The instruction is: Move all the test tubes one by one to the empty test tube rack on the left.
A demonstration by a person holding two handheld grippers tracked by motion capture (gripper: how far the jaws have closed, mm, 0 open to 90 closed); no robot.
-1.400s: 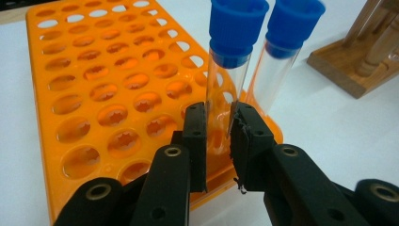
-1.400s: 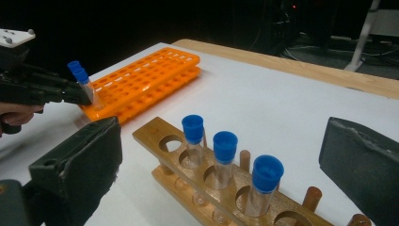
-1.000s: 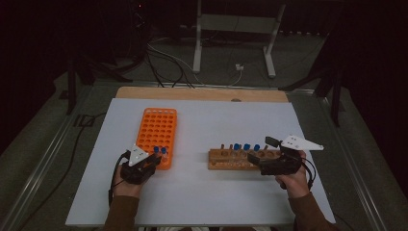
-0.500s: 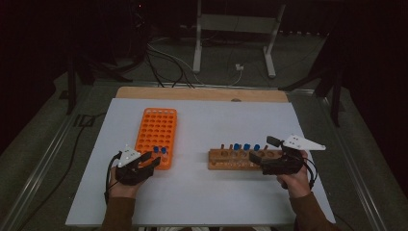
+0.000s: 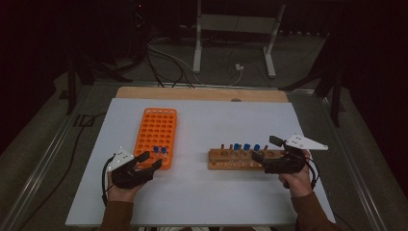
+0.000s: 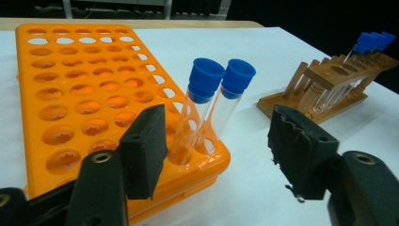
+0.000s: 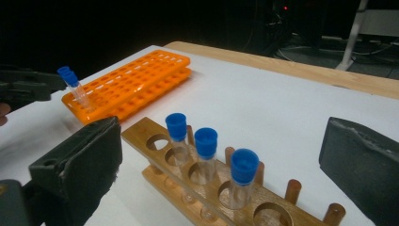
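Observation:
An orange tube rack lies left of centre on the white table. Two blue-capped tubes lean together in its near right corner. My left gripper sits just short of that corner. Its jaws have just been opening and stand apart, with the tubes beyond the tips and no pad touching them. A wooden rack holds three blue-capped tubes. My right gripper is open at that rack's right end, its pads wide on either side of the tubes, touching none.
The white table ends in a wooden strip at the far edge. Beyond it are cables and a metal stand on the dark floor. The wooden rack has open holes at its right end.
The left gripper's jaws opened and let go of a tube in the orange rack, then drew back a little toward the near edge. The right gripper stayed still.

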